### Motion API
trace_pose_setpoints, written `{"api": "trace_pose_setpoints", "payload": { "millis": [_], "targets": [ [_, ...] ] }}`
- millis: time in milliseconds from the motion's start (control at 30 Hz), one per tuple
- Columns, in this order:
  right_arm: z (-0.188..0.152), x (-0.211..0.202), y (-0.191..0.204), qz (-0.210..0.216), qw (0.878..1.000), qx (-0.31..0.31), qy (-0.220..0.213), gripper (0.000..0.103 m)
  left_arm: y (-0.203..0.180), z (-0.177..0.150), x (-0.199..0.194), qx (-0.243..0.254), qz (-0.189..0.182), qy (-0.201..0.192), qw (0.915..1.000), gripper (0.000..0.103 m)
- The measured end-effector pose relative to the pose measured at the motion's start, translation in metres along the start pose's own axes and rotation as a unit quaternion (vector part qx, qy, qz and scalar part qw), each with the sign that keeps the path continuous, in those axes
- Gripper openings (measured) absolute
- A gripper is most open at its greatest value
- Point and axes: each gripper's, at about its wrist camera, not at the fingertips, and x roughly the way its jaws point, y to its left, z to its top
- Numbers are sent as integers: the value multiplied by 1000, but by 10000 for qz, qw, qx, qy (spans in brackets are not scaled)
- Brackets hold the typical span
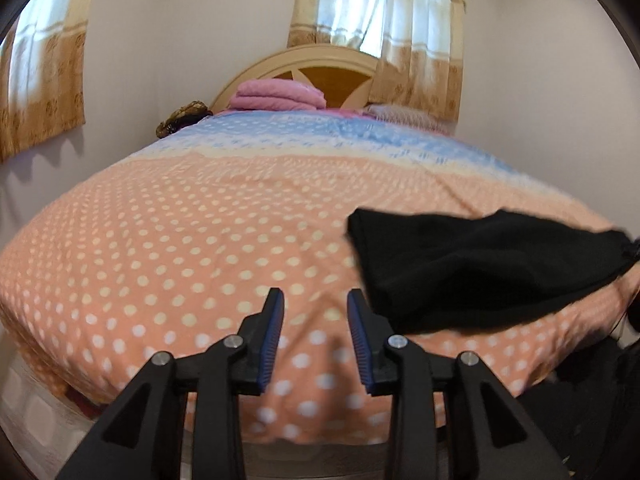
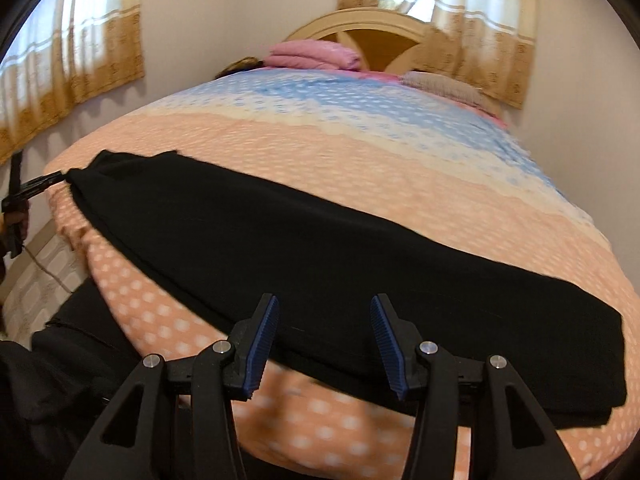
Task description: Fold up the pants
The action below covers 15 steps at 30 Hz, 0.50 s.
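Dotted peach bedspread [image 1: 168, 240], curtained window [image 1: 380, 4] behind headboard [image 2: 384, 32] — black pants [image 2: 320, 264] laid flat. My left gripper [image 1: 316, 300] and right gripper [image 2: 324, 304] — both released, empty.

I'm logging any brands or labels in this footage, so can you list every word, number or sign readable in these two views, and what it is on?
None: no readable text in either view.
black pants: no tag or label showing.
polka-dot bedspread: dots only, no lettering.
curtains: a woven pattern, blurred, no words.
folded pink blanket: plain.
Both tongs: no markings.
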Motion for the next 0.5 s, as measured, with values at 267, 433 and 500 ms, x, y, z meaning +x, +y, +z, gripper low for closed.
{"api": "trace_pose_setpoints", "payload": {
  "millis": [267,433,500],
  "targets": [
    [46,42,116,991,9869,-1261,-156,50,-44,22,2,-246,-389,-496,9977,53],
    [57,76,173,1159,9764,-1822,-49,50,-67,25,16,32,-210,-410,9989,61],
    [59,86,180,1172,9755,-1863,22,50,-68,21,24,-48,-210,-304,9993,61]
  ]
}}
